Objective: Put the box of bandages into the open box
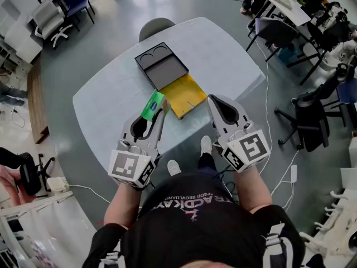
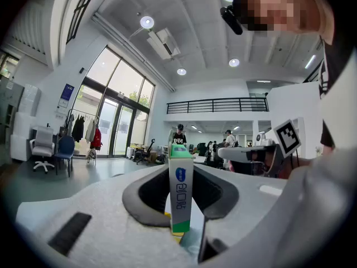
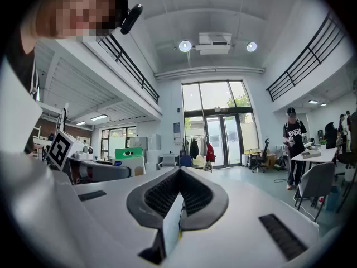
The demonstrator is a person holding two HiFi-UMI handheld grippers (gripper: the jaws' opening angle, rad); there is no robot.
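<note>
- Grey left gripper (image 1: pixel 158 111), on the near side of the open box (image 1: pixel 167 71), has its jaws clamped on the box of bandages (image 1: pixel 152 106) (green and white, pinched across its narrow width).
- Box of bandages sits just short of the open box's near-left corner, overlapping the left edge of its yellow flap (image 1: pixel 187 96), not inside the tray.
- Right gripper (image 1: pixel 213 101) has its jaws pressed together, tip right at the flap's right edge; whether it touches, I cannot tell.
- Open box is a black tray with two round recesses at its far end, its flap folded out toward the person, resting on the pale table (image 1: pixel 106 105).
- Grey chair (image 1: pixel 155 27) stands beyond the open box's far side.
</note>
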